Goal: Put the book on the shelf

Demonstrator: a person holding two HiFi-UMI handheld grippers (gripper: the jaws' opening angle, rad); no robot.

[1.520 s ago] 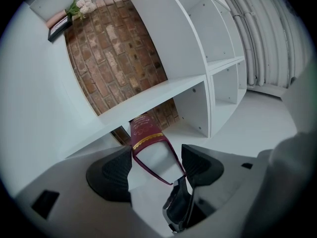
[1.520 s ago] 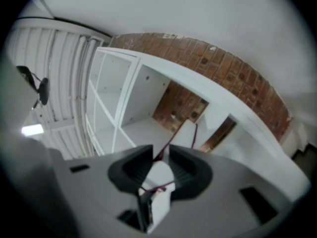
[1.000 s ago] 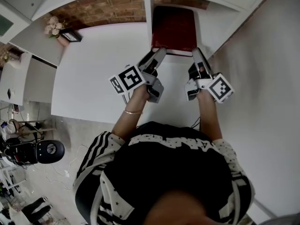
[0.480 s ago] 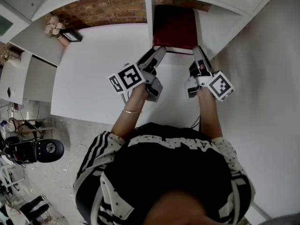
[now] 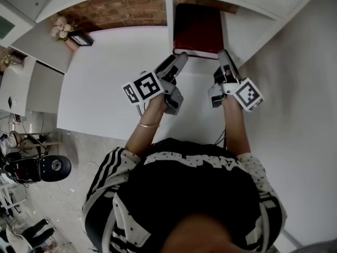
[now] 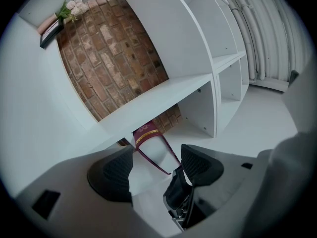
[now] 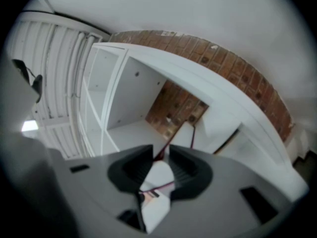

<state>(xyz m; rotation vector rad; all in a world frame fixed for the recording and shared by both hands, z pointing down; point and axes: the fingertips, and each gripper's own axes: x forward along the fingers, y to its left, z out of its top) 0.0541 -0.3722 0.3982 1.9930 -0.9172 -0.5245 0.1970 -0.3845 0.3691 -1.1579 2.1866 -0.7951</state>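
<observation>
A dark red book (image 5: pixel 197 30) lies flat in a compartment of the white shelf (image 5: pixel 169 15), its near edge sticking out toward me. My right gripper (image 5: pixel 225 62) is shut on the book's near right corner. In the right gripper view the white pages and red cover (image 7: pixel 157 175) sit clamped between the pads of that gripper (image 7: pixel 161 157). My left gripper (image 5: pixel 178 63) hovers by the near left corner with its jaws wide apart. In the left gripper view the book (image 6: pixel 147 135) lies beyond that open gripper (image 6: pixel 157 165), not between the pads.
A brick wall (image 5: pixel 121 9) backs the shelf compartments. A small black picture frame (image 5: pixel 80 39) and flowers (image 5: pixel 59 29) stand at the far left of the white tabletop (image 5: pixel 105 78). More white shelf compartments (image 6: pixel 228 78) rise to the right of the book's slot.
The book has slid slightly deeper into the compartment, with the right gripper following it. The left gripper has stayed put.
</observation>
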